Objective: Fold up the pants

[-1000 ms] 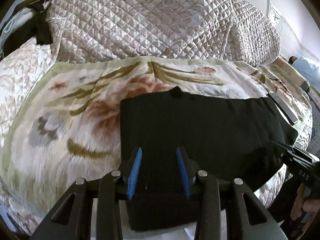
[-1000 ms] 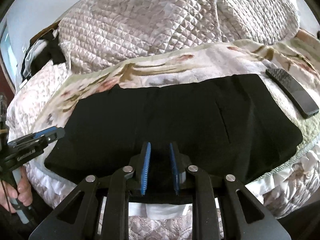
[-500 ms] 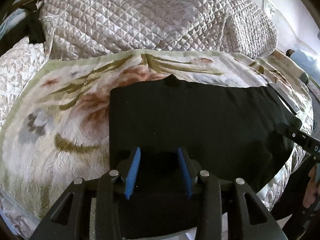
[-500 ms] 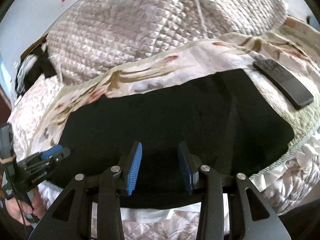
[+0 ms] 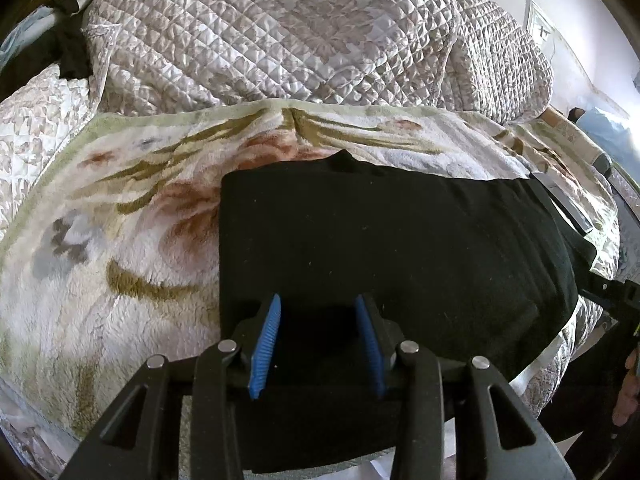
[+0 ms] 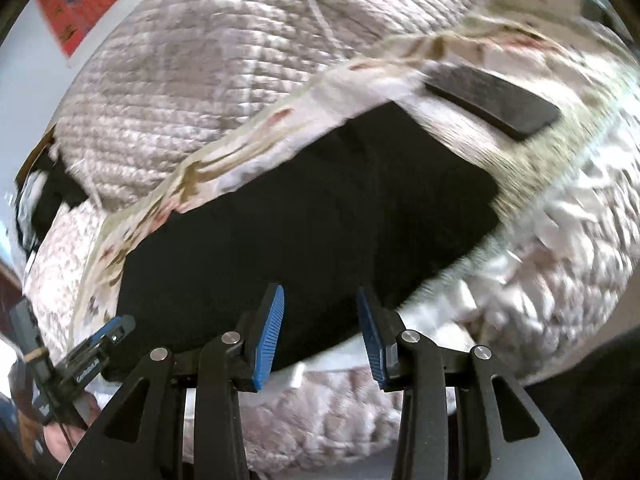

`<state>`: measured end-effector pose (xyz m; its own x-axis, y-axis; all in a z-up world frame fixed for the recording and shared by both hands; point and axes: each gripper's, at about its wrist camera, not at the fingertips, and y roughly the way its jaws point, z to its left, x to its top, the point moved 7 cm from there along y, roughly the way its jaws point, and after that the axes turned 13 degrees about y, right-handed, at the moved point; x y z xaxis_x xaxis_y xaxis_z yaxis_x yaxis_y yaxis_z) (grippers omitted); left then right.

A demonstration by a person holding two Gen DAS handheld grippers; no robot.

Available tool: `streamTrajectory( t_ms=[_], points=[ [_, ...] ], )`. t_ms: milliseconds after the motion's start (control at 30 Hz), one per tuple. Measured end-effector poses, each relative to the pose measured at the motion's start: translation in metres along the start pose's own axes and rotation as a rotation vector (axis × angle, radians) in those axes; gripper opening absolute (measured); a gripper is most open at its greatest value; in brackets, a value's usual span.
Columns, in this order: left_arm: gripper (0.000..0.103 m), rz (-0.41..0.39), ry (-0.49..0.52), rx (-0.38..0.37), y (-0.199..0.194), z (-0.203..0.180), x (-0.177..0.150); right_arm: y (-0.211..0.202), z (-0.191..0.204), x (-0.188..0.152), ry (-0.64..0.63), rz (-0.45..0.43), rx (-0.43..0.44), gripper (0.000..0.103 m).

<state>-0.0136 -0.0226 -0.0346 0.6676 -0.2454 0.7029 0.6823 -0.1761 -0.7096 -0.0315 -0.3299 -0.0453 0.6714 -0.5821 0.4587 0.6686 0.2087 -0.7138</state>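
Black pants (image 5: 380, 240) lie folded in a flat band across a floral fleece blanket (image 5: 120, 220) on a bed. My left gripper (image 5: 318, 300) hovers over the near left part of the pants, blue pads apart, with nothing pinched. In the right wrist view, blurred and tilted, the pants (image 6: 312, 208) reach the bed's near edge. There my right gripper (image 6: 320, 290) stands open above that edge, nearer the right end. Each gripper shows in the other's view: the right gripper (image 5: 616, 292) at the far right, the left gripper (image 6: 100, 340) at the lower left.
A dark flat slab (image 6: 492, 100) lies on the blanket just past the right end of the pants; the slab (image 5: 568, 204) also shows in the left view. A heaped quilted cover (image 5: 280, 40) fills the back of the bed. A hand (image 6: 60, 440) holds the left gripper.
My right gripper's jaws have widened, and it has slid right along the near edge of the pants while rolling, so its view tilts. The left gripper has hardly moved.
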Motion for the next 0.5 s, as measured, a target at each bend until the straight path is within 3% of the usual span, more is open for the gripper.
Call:
streamTrajectory(
  t_ms=[133,233,500],
  points=[
    [0.042,0.0,-0.002,0.0,0.0,0.0,0.0,0.005,-0.019,0.005,0.108,0.025,-0.024,0.039],
    [0.042,-0.001,-0.005,-0.001,0.0,0.0,0.0,0.009,-0.028,0.01,0.156,0.031,-0.026,0.053],
    [0.042,-0.007,-0.004,-0.002,0.0,-0.001,0.0,0.004,-0.032,0.036,0.188,-0.063,0.002,0.054]
  ],
)
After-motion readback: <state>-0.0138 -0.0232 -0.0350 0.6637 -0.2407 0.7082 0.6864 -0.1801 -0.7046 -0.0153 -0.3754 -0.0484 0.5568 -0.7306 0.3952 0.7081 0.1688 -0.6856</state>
